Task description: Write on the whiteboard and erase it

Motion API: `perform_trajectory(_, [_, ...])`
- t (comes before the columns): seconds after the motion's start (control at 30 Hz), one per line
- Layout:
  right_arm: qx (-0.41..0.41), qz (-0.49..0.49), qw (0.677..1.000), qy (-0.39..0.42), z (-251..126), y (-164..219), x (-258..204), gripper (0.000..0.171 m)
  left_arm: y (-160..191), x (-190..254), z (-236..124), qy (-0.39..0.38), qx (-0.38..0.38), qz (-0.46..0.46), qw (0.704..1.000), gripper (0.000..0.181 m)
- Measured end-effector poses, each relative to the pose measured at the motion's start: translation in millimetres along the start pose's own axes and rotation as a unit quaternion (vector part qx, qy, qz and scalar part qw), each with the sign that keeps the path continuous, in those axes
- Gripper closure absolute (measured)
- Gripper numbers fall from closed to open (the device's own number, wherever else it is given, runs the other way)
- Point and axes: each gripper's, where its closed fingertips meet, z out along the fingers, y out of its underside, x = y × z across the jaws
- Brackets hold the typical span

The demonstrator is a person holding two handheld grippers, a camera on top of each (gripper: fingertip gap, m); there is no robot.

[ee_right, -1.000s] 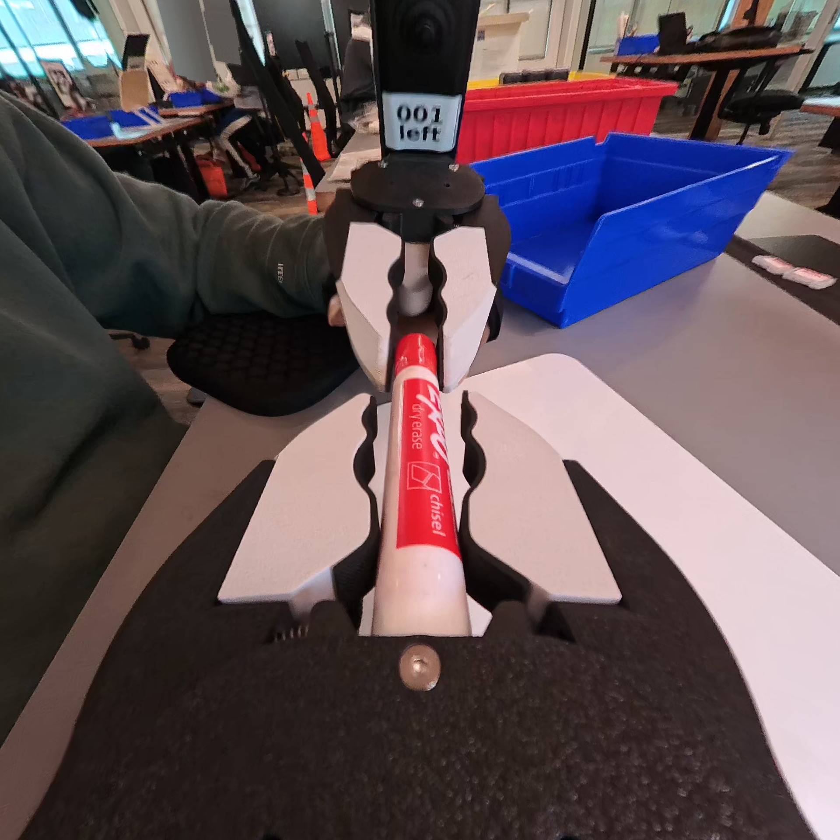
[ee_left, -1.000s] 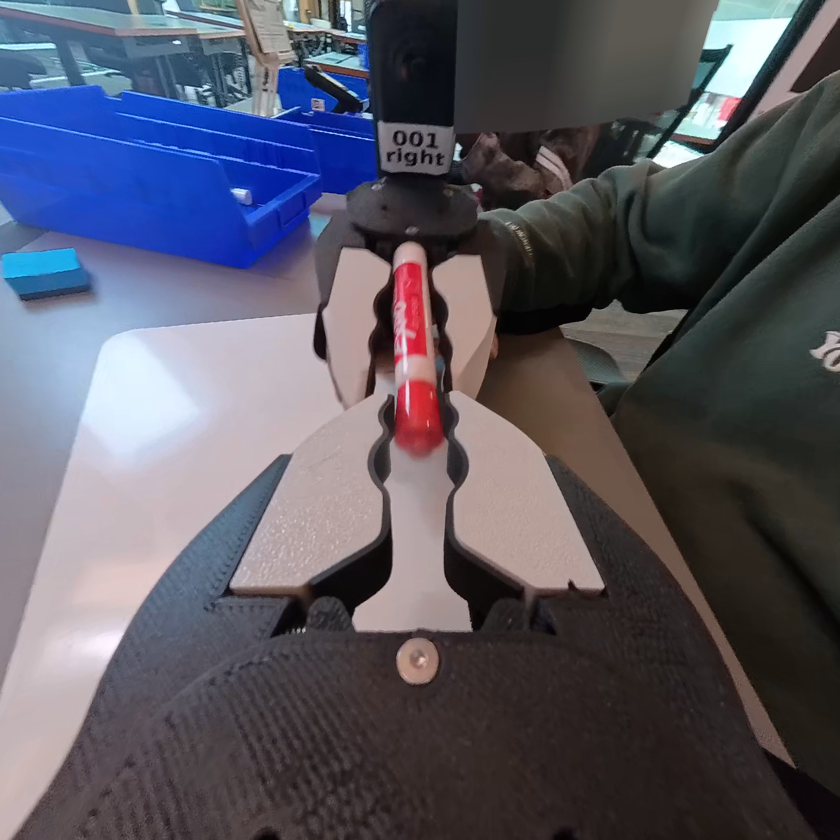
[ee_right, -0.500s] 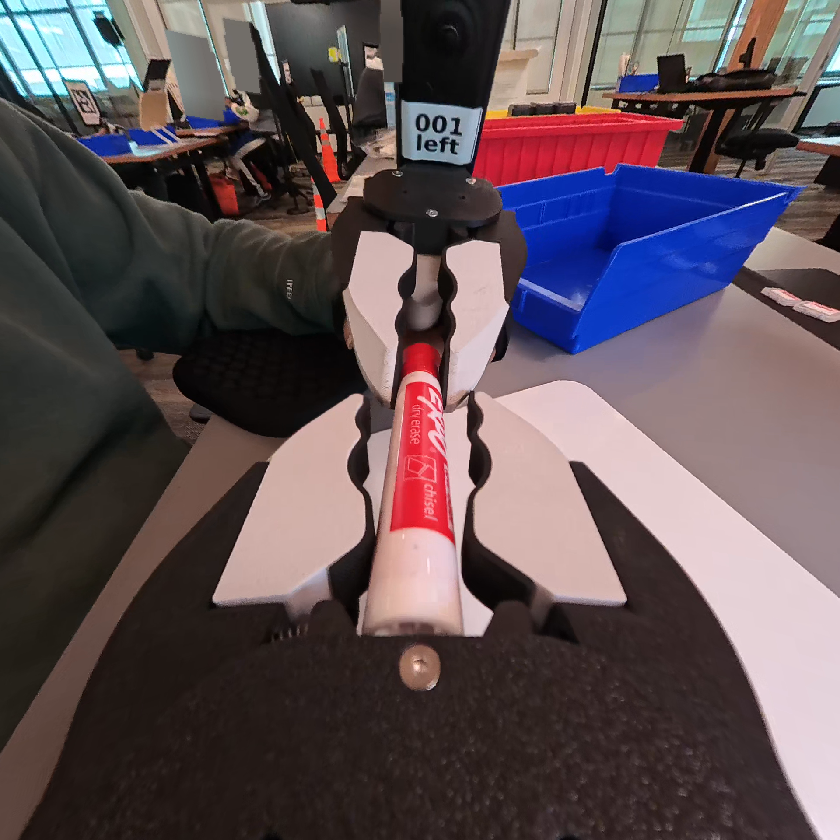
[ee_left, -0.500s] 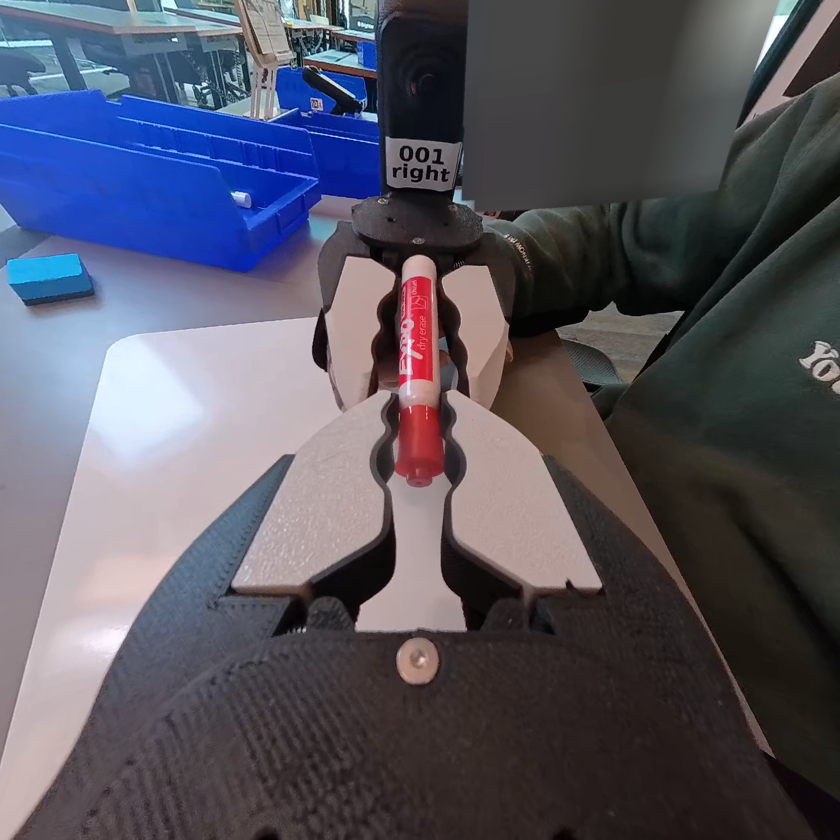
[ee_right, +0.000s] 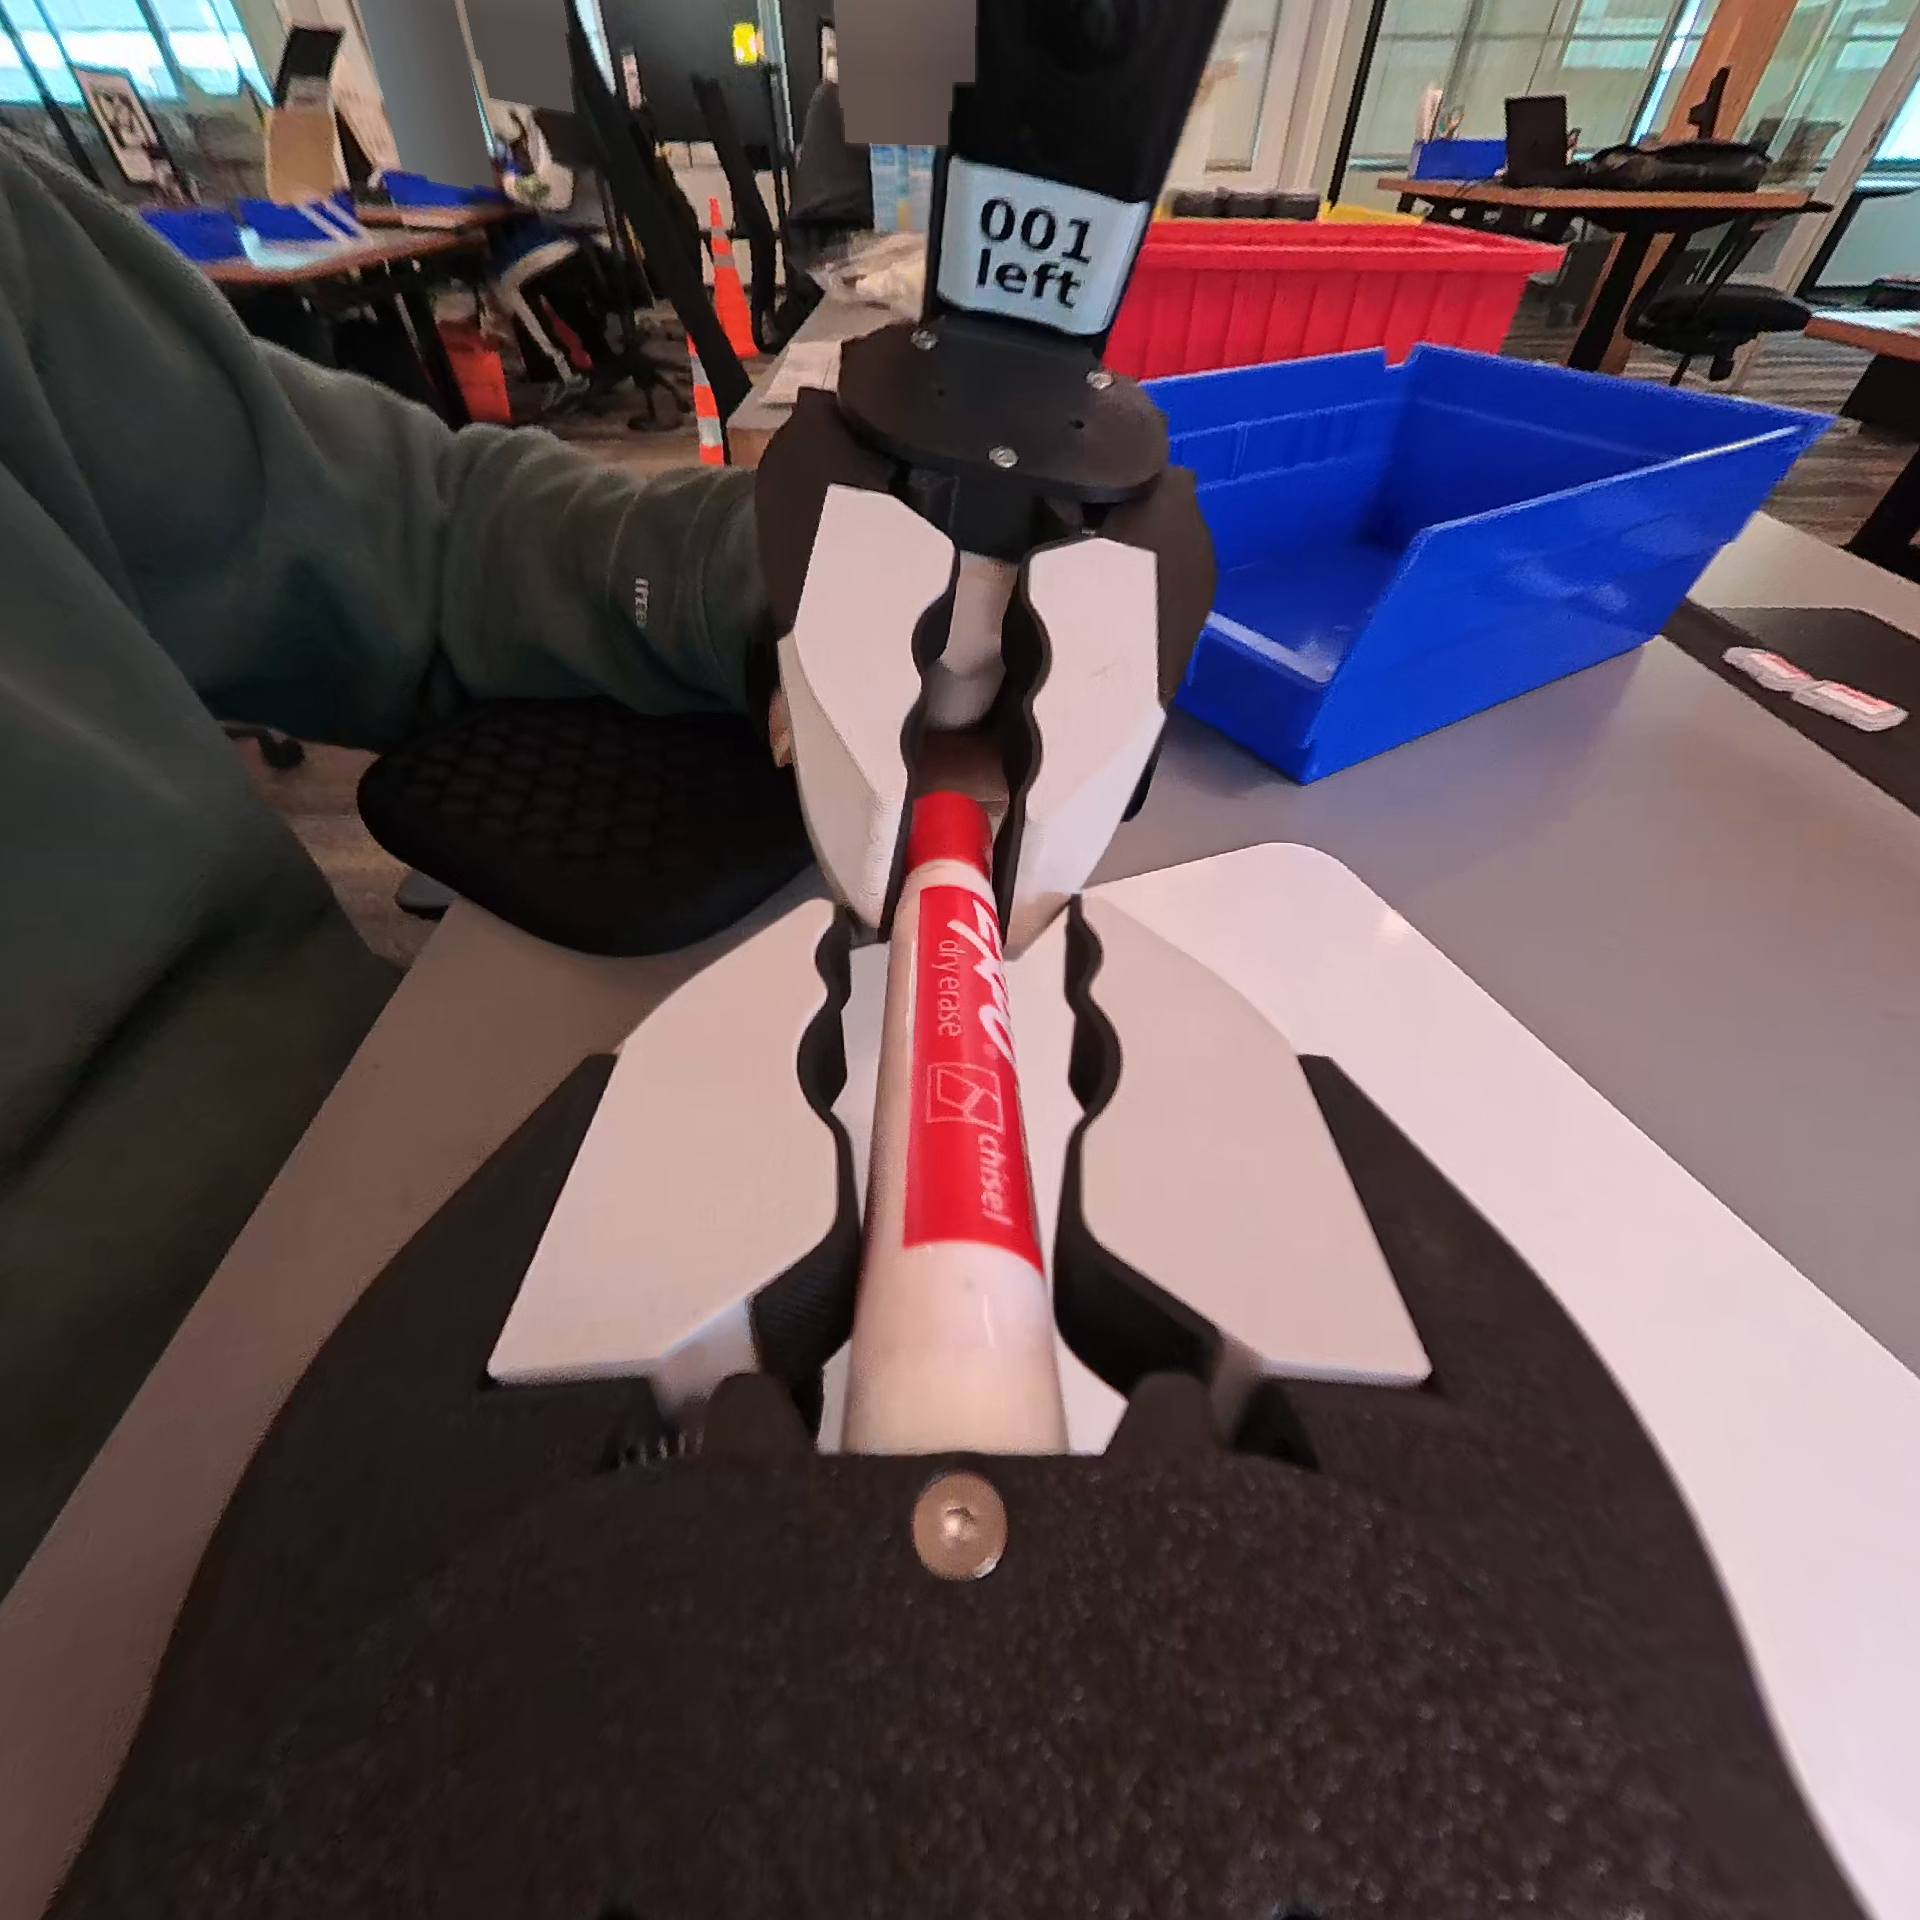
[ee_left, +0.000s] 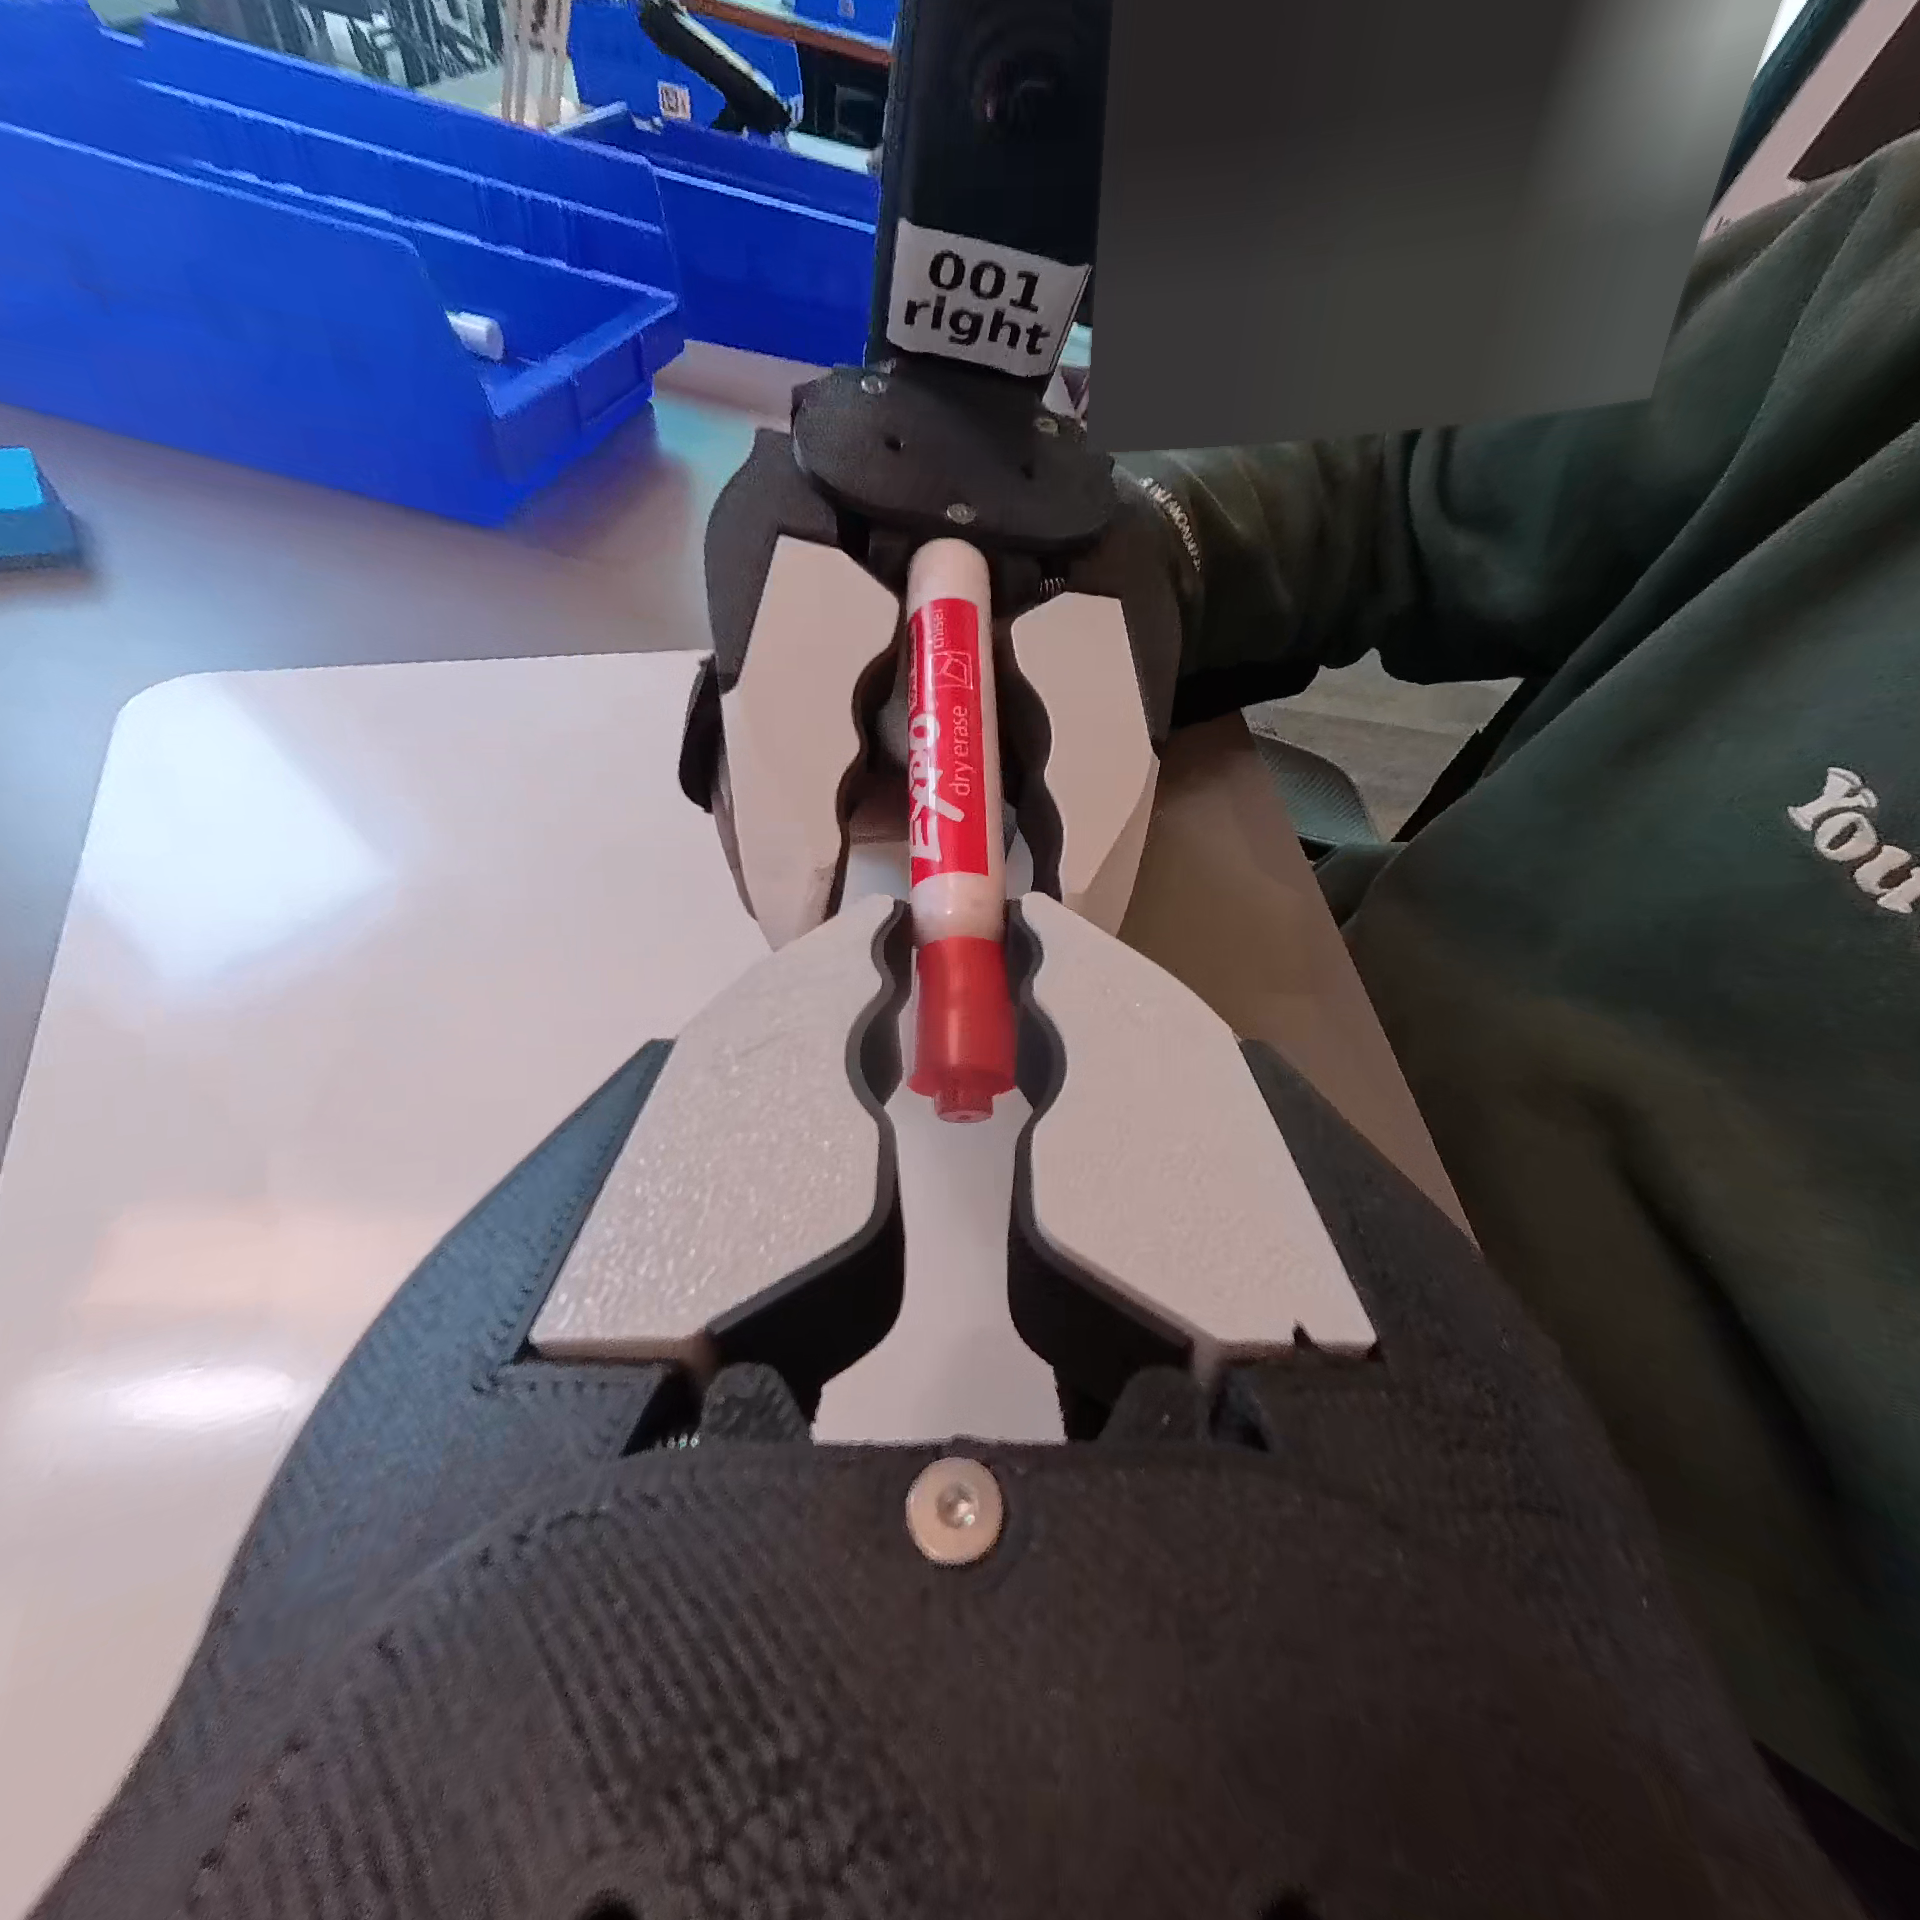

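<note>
A red dry-erase marker (ee_left: 951, 748) hangs in the air between my two grippers, which face each other above the whiteboard (ee_left: 364, 935). My right gripper (ee_right: 956, 914) is shut on the marker's white and red barrel (ee_right: 961, 1143). My left gripper (ee_left: 958, 920) is shut on the marker's red cap (ee_left: 961, 1023), which sits in the notch between the fingers. The right wrist view shows the left gripper (ee_right: 945, 904) from the front with the cap (ee_right: 945, 831) between its tips. The whiteboard (ee_right: 1455, 1143) shows no marks. A blue eraser (ee_left: 26, 509) lies on the table at far left.
A blue bin (ee_left: 312, 343) stands beyond the board; it also shows in the right wrist view (ee_right: 1507, 540) with a red bin (ee_right: 1320, 281) behind it. A person's green sleeves (ee_left: 1610, 935) hold both grippers. A black mesh chair (ee_right: 582, 821) stands off the table edge. Less than 4 cm separates the two grippers' tips. From either gripper's tips it is about 35 centimeters to the blue eraser (ee_left: 26, 509).
The two grippers have come closer together. The red cap has slid from my left gripper's fingertips deeper between the fingers. The right gripper has kept its hold on the barrel.
</note>
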Motion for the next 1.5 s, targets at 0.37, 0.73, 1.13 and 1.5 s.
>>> perform_trajectory(0.37, [-0.023, -0.014, 1.0, -0.004, 0.7, 8.4, -3.7, 0.132, 4.6, 1.5, 3.0, 0.003, -0.014, -0.004, 1.0, 0.164])
perform_trajectory(0.73, [0.001, 0.008, 1.0, 0.003, 2.3, -0.7, 3.2, 0.136, -4.5, -3.3, -5.9, -0.007, 0.015, 0.001, 1.0, 0.164])
perform_trajectory(1.13, [0.022, 0.013, 1.0, 0.007, 1.3, -2.8, 3.0, 0.135, -8.1, -2.4, -6.5, 0.017, 0.034, -0.053, 0.998, 0.164])
perform_trajectory(1.5, [0.011, -0.062, 0.997, 0.052, 1.3, -2.3, 7.7, 0.135, -2.8, -1.5, -3.8, 0.084, 0.042, -0.204, 0.975, 0.164])
